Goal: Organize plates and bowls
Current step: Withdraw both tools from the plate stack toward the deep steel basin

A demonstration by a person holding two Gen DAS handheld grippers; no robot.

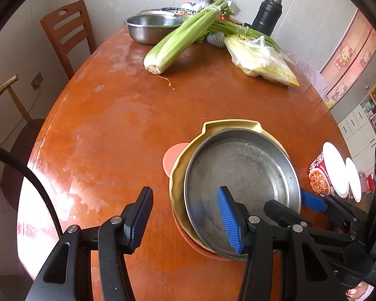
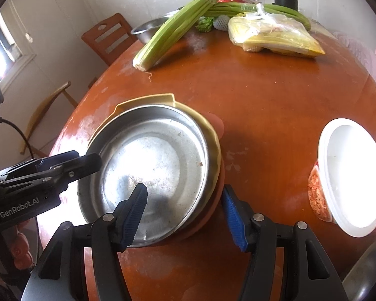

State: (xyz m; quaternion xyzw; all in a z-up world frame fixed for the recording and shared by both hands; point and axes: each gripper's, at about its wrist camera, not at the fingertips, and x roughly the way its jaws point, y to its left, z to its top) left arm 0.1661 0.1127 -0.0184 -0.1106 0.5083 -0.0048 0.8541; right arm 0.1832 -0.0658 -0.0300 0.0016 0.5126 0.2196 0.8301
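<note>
Two grippers: left gripper (image 1: 185, 219) and right gripper (image 2: 184, 218) both spread, straddling the steel pan's (image 2: 148, 165) rim.
Stack: pan nests in yellow dish (image 2: 214, 140).
Room: bare table (image 1: 107, 125) to the left.

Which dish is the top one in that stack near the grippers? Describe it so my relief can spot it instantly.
On the round orange-brown table, find the stack of dishes nearest the camera. The steel pan sits on top, nested in a pale yellow plate over an orange one. It is the only bare-metal, shiny dish there; the right hand-held gripper straddles its rim.

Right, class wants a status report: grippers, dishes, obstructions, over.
Left gripper open, right gripper open, both straddling the stack's near rim. Steel plate atop yellow dish, orange one beneath. Noodle cup stands right, apart.
</note>
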